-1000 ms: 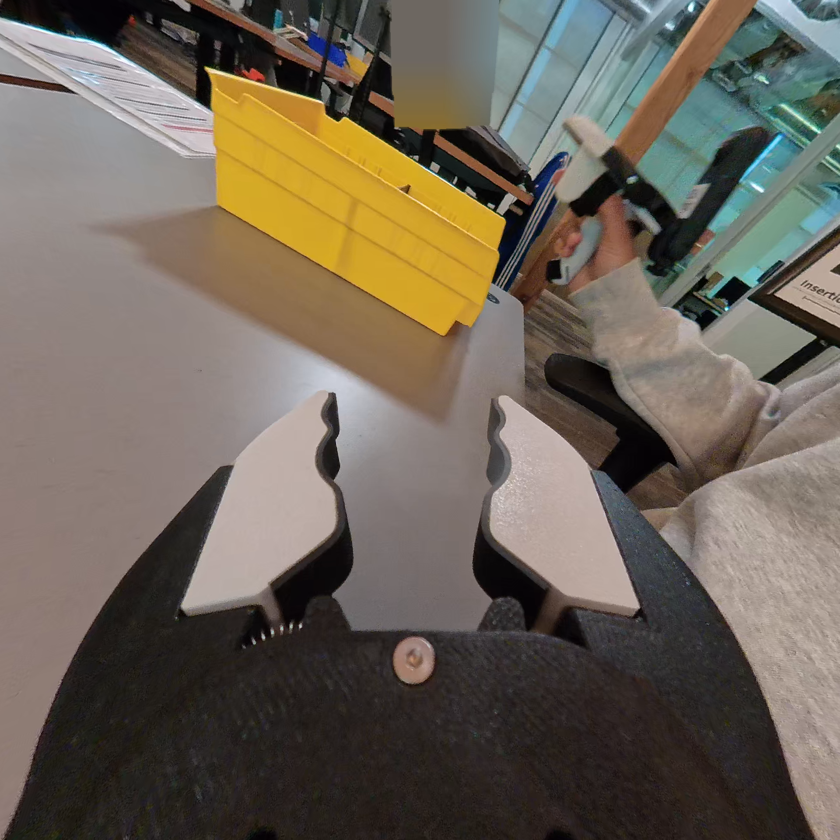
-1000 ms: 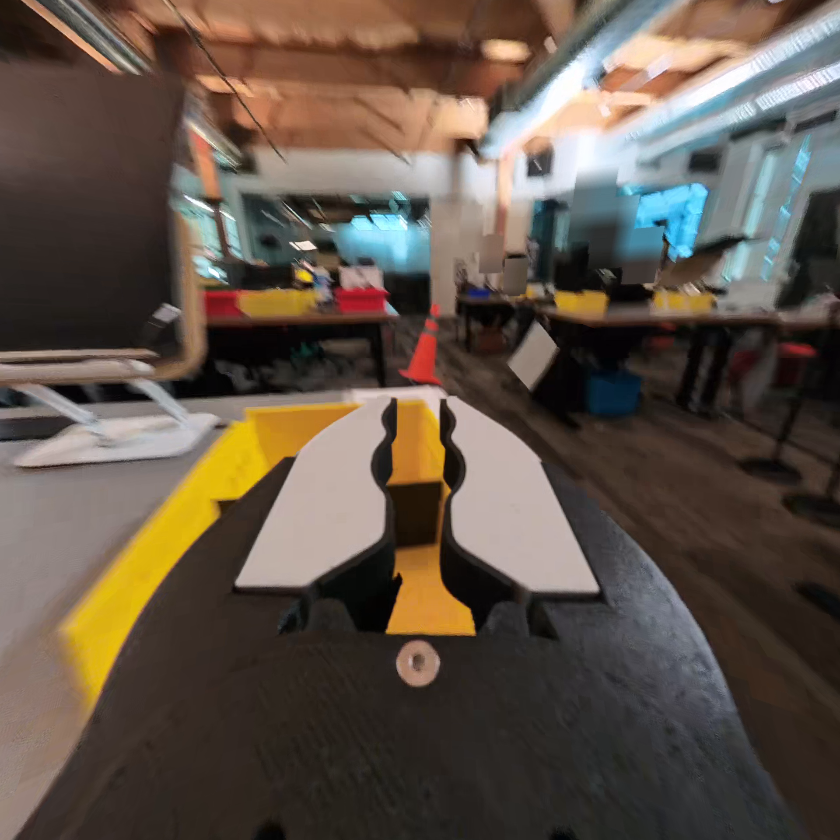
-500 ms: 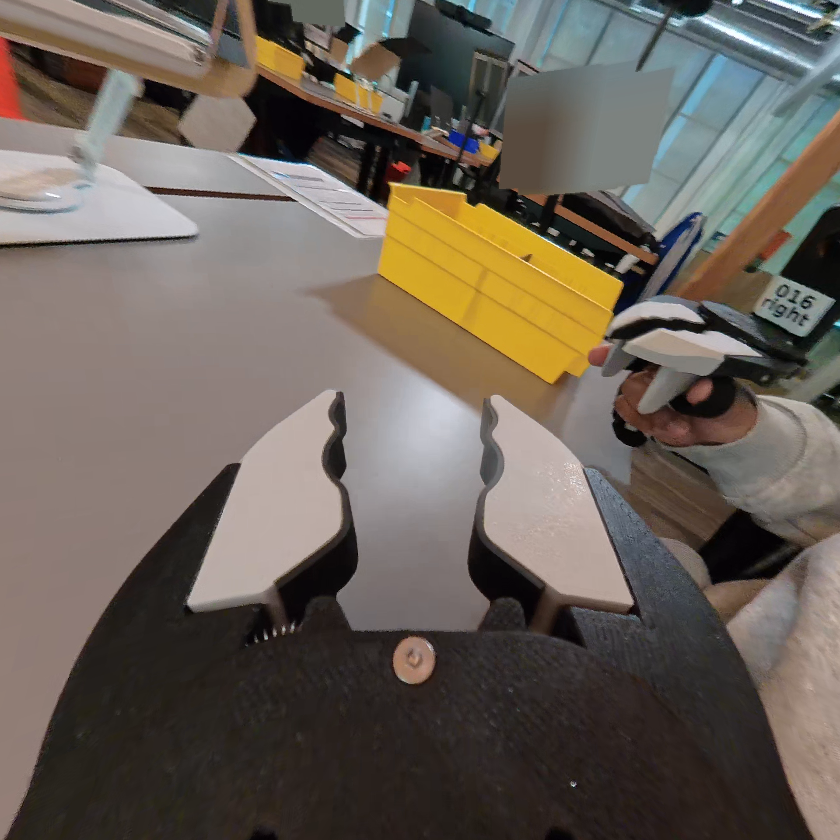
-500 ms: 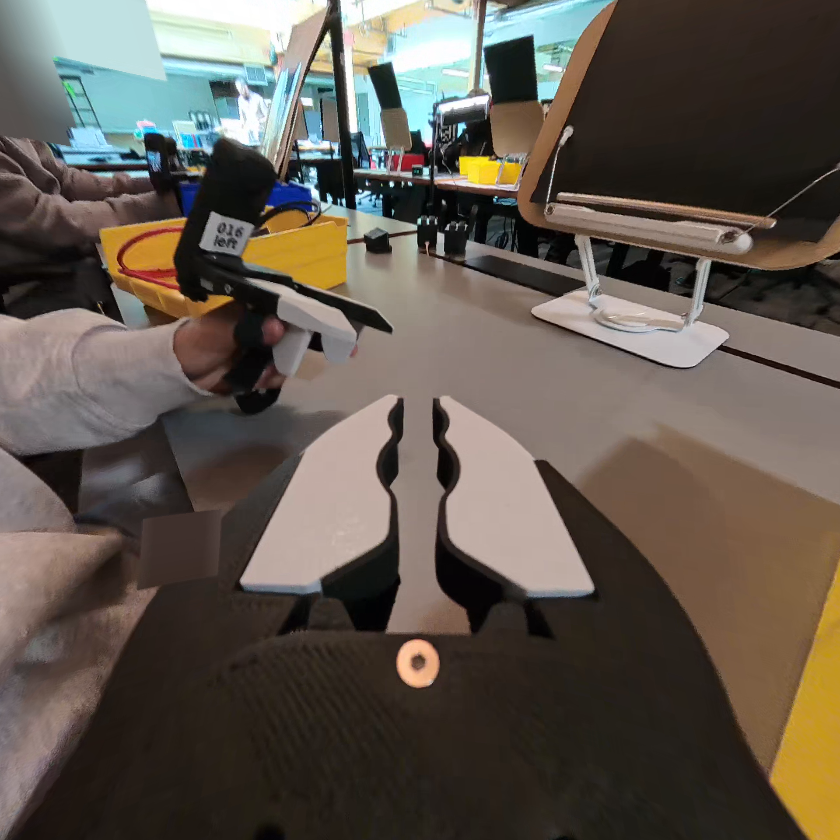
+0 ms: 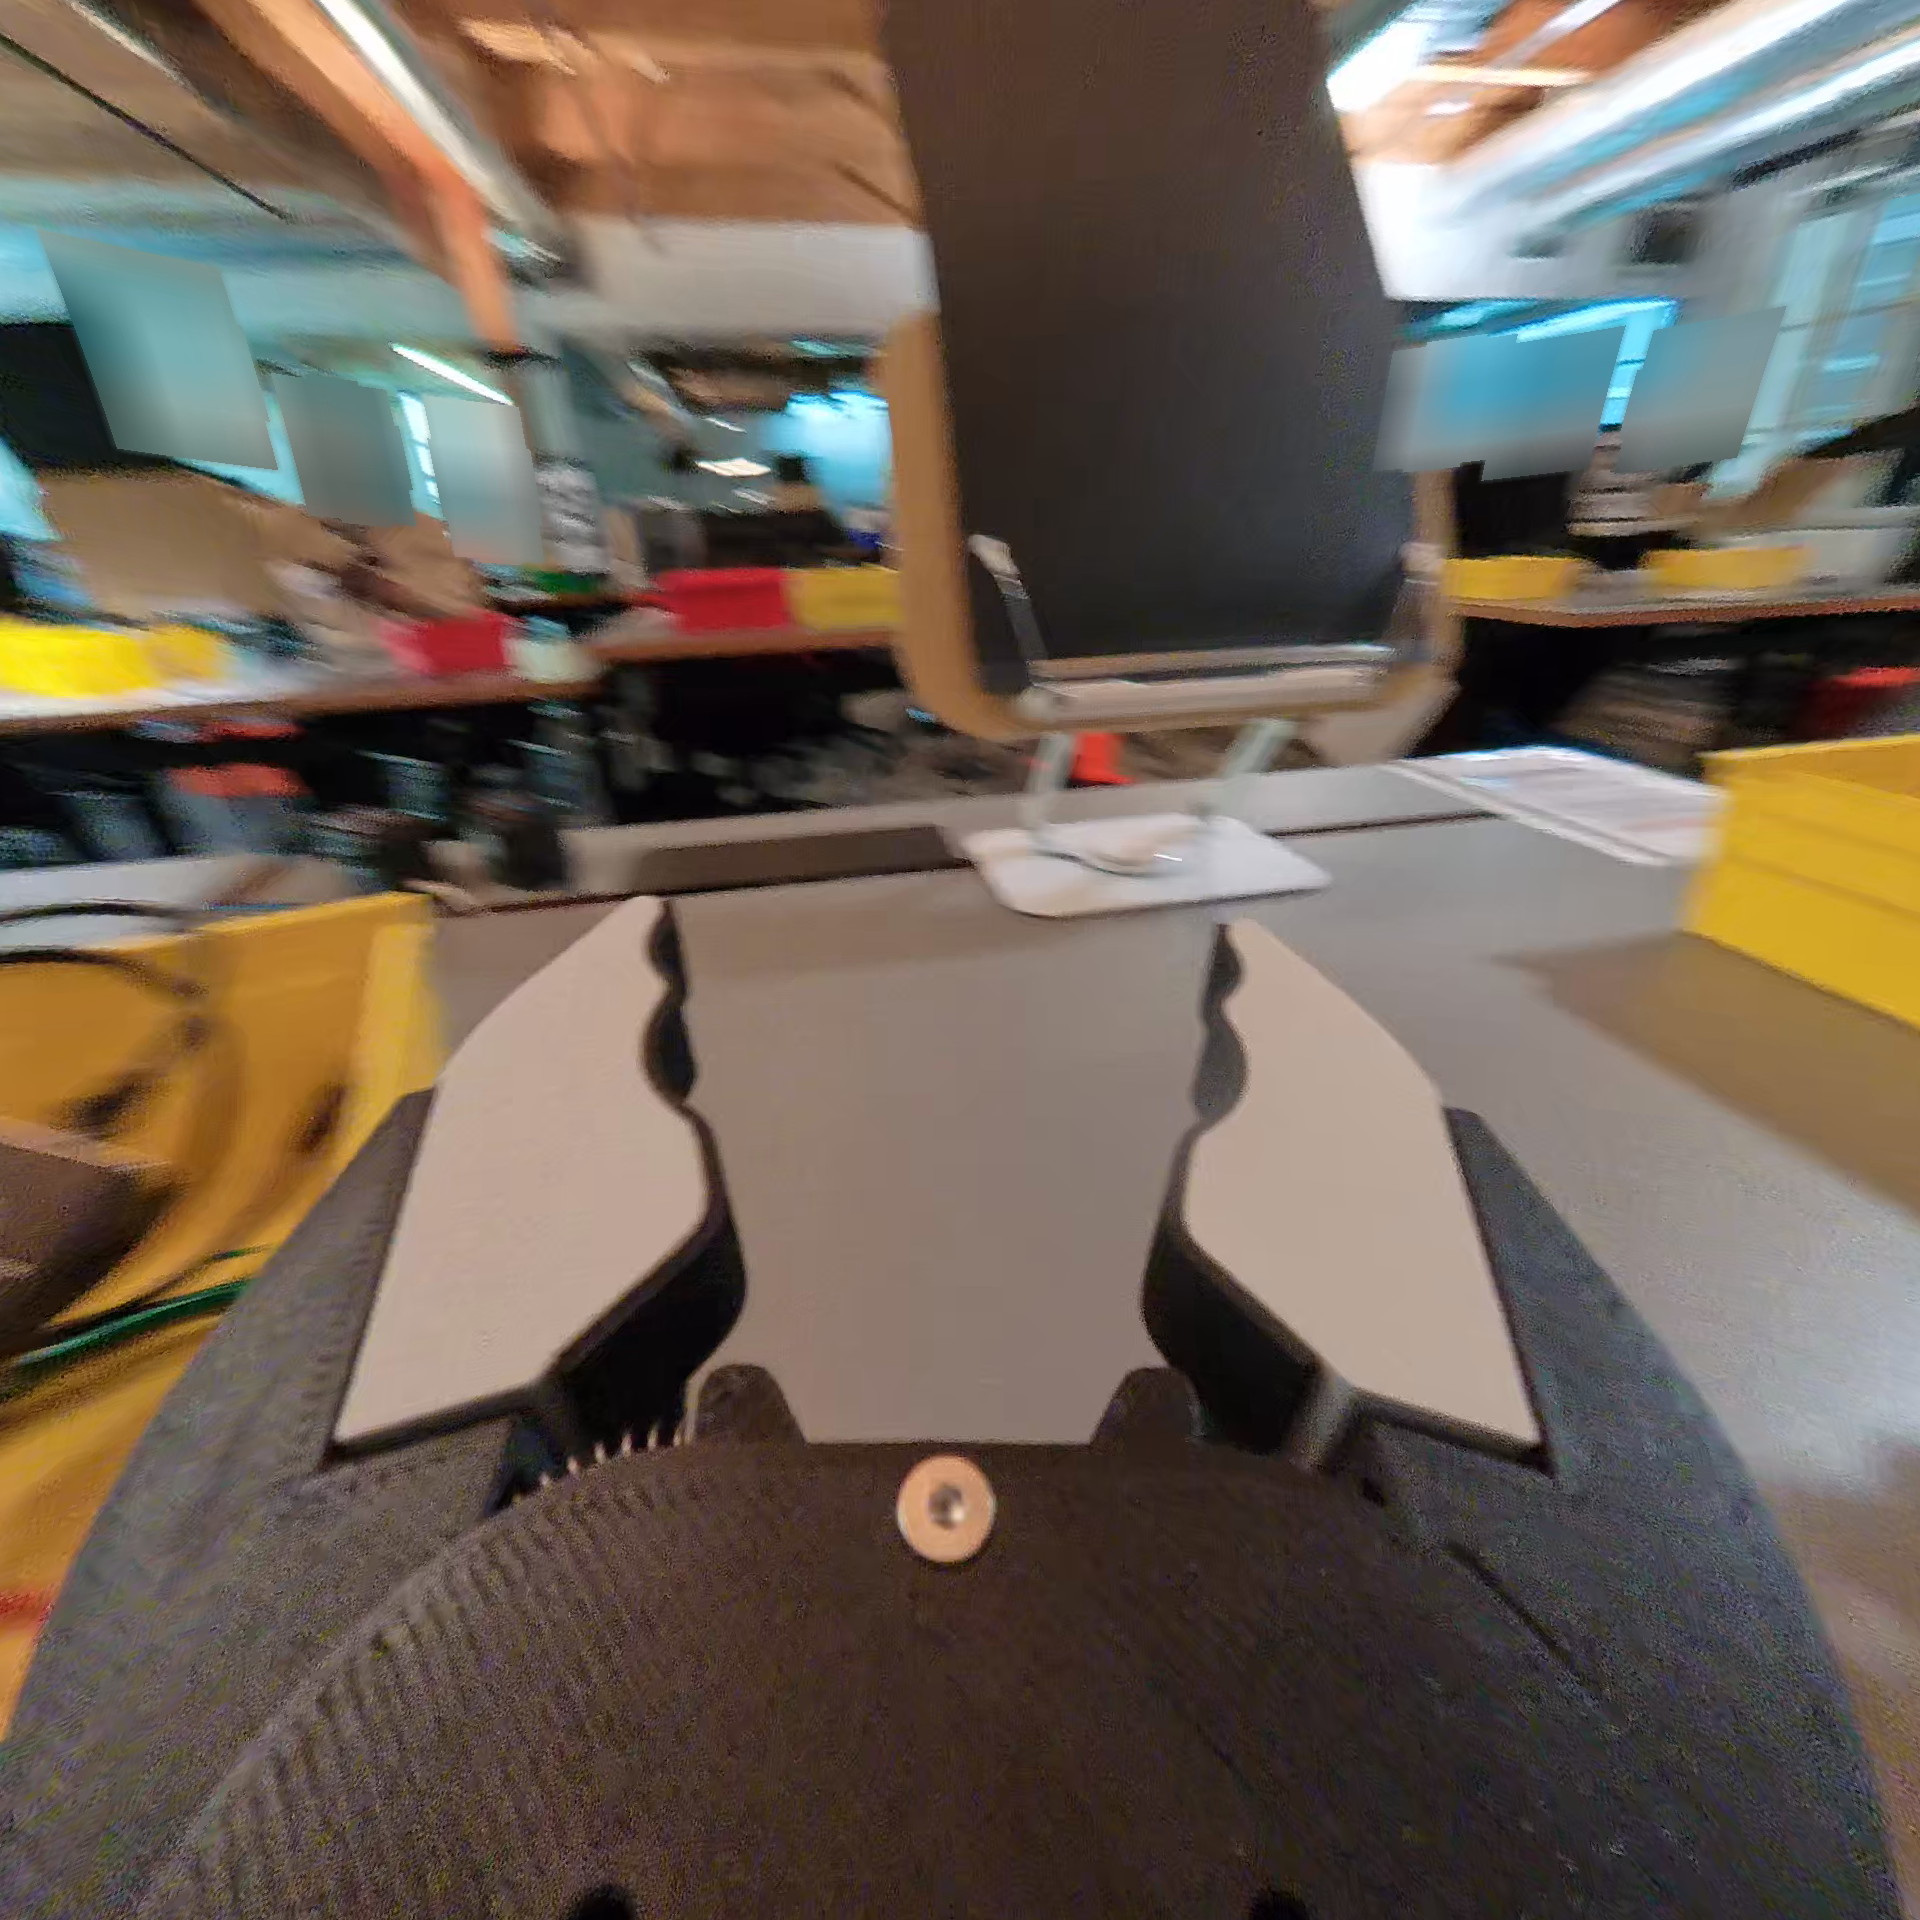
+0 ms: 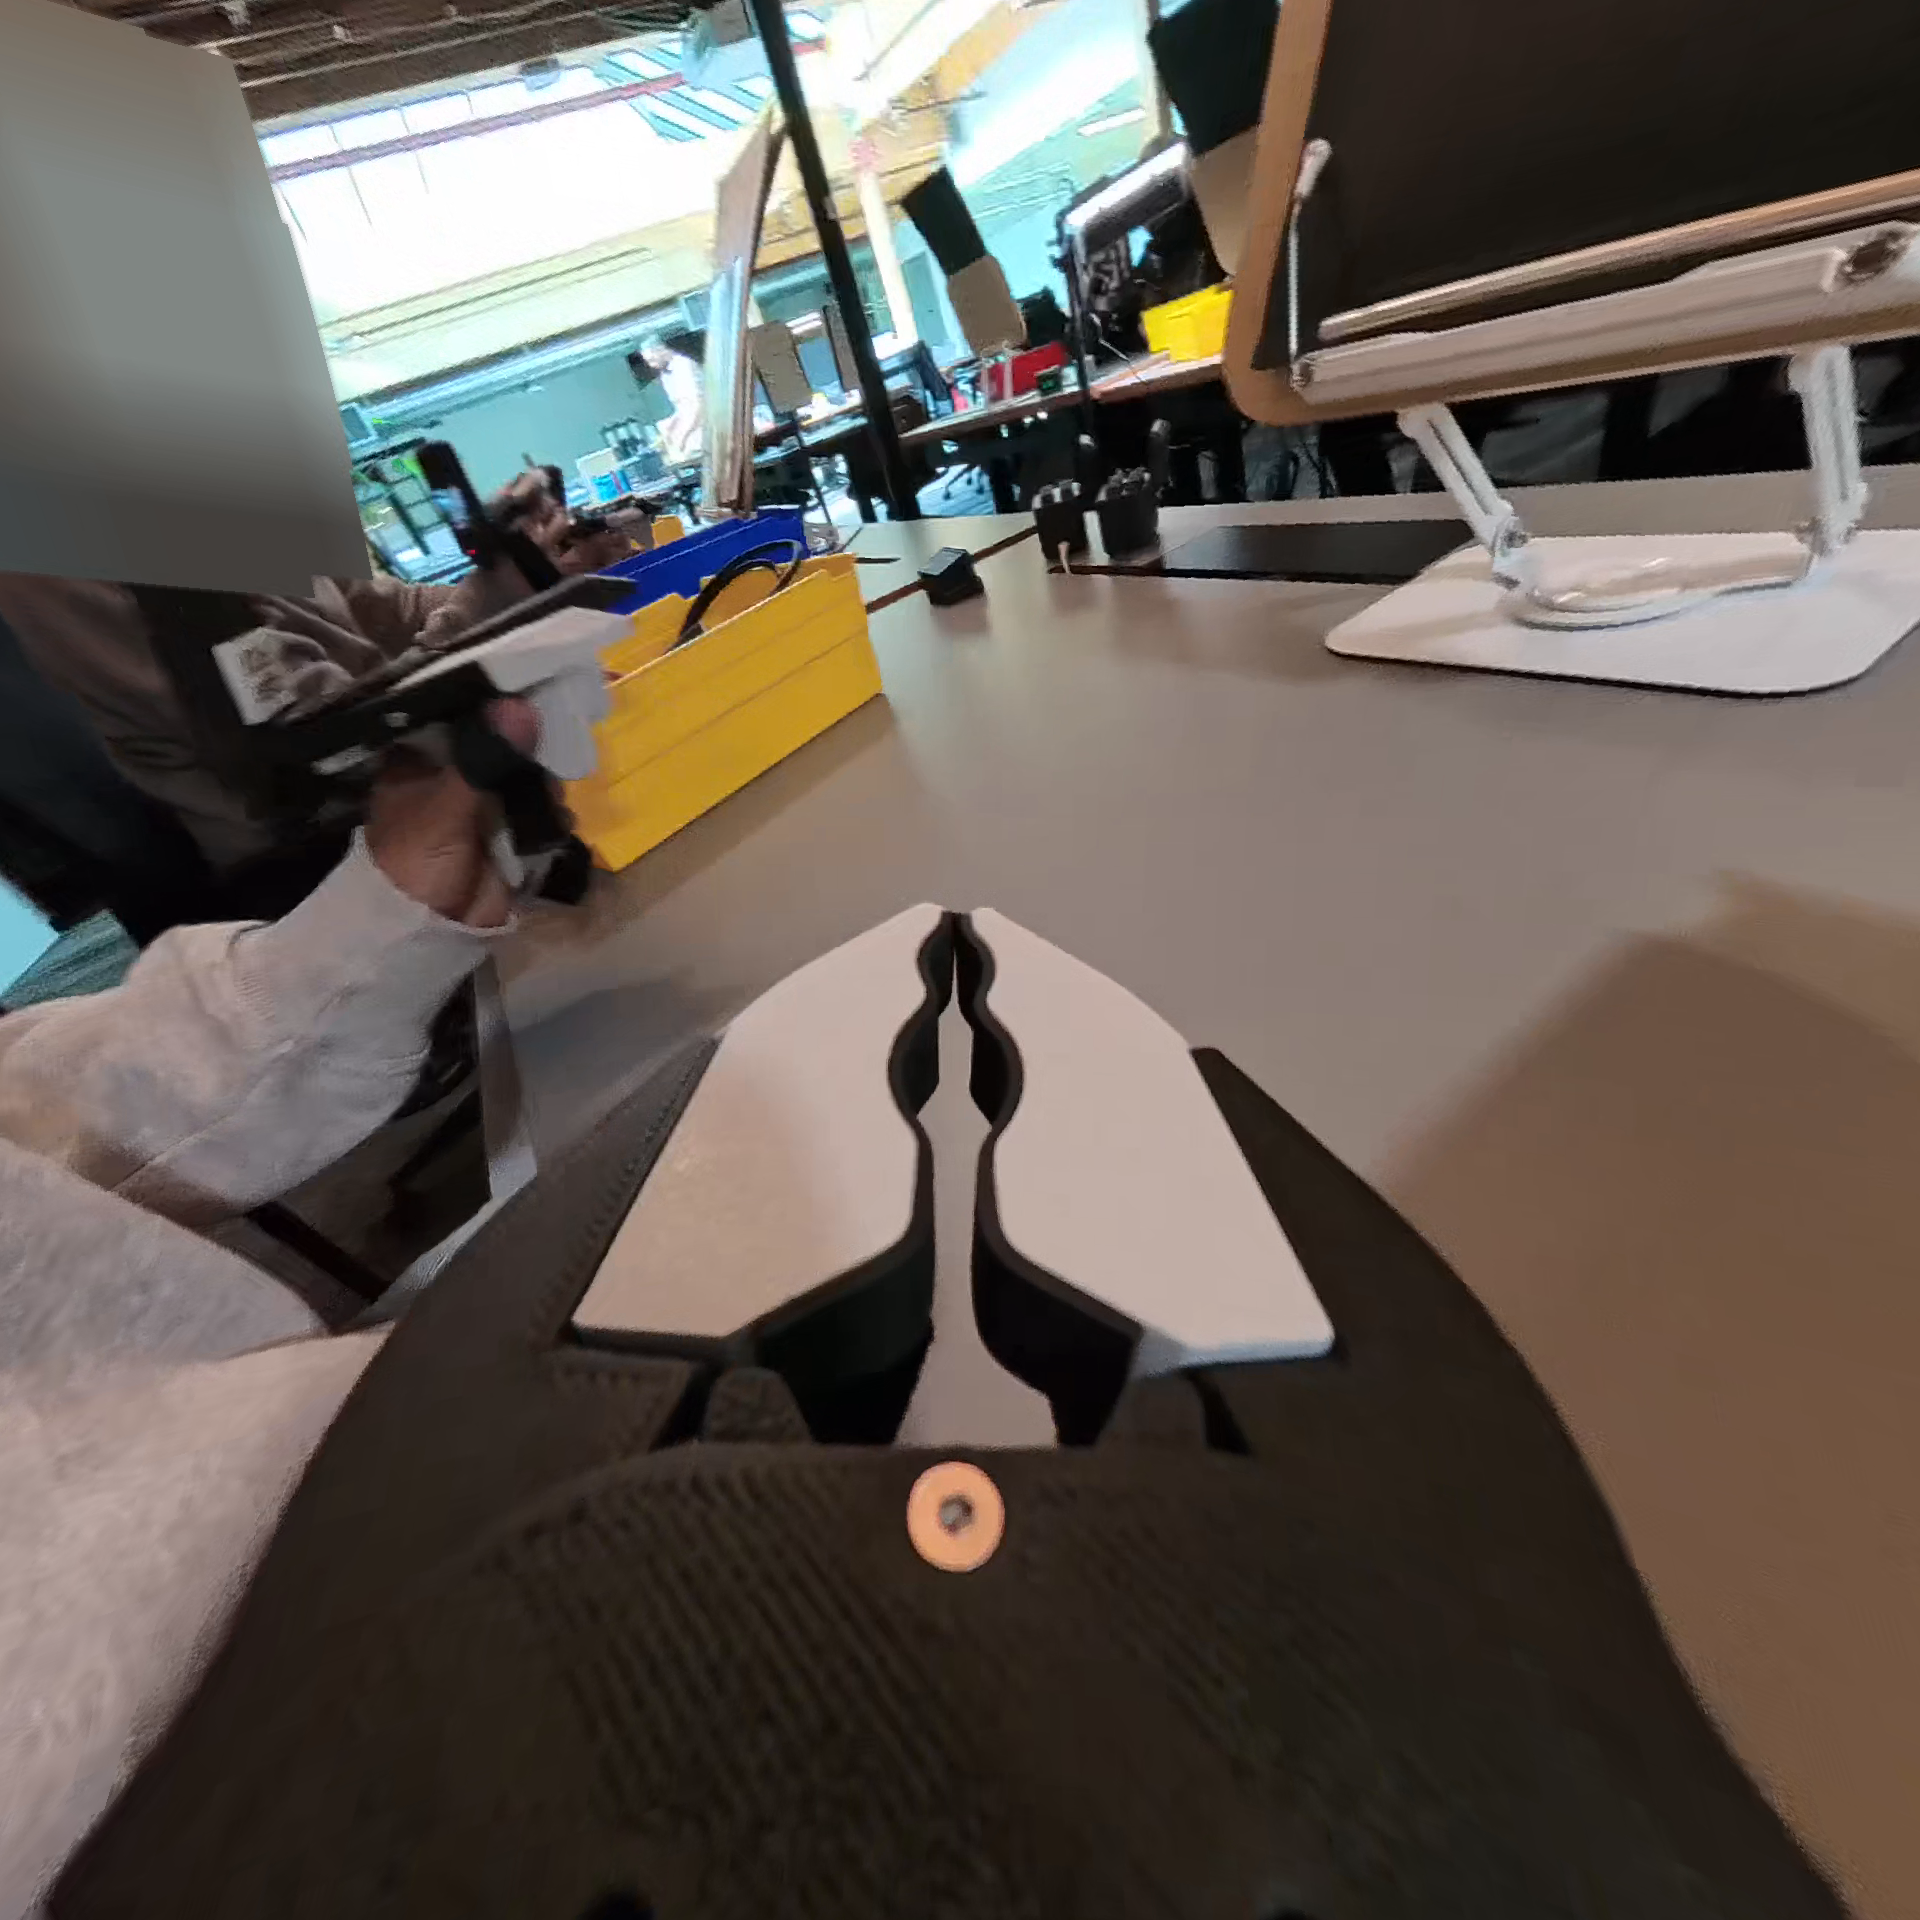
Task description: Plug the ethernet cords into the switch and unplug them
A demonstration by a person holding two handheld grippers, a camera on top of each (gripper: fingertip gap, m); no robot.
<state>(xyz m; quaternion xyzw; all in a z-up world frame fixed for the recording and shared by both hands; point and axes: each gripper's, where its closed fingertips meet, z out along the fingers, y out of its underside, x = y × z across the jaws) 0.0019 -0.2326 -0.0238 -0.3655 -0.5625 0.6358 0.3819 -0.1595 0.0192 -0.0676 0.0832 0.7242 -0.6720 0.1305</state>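
Open workshop is sitting behind everything, blurred in the left wrist view. Grey table [image 6: 1299, 831] is taking up most of both views, bare in the middle. Black board on a white stand [image 6: 1621, 613] is standing at the far side of the table, leaning back on its ledge. Yellow bin [image 6: 727, 696] is sitting at the left of the table, a dark cable loop [image 6: 738, 592] showing over its rim; a blue bin [image 6: 717, 540] is sitting just behind it. Second yellow bin [image 5: 1818, 894] is sitting at the right edge in the left wrist view. Printed sheet [image 5: 1558, 800] is lying flat beyond that bin.

Right gripper [image 6: 954, 920] is hovering low over bare table, fingertips pressed together, holding nothing. Left gripper [image 5: 940, 920] is also over bare table, fingers spread wide apart, nothing between them; in the right wrist view it is showing at the left, held by a hand [image 6: 436, 831] in a grey sleeve, just beside the near bin.

Two small black blocks [image 6: 1096, 509] are sitting near the far edge. Can't tell whether the switch is in view; the only cord-like thing visible is that loop in the left bin.
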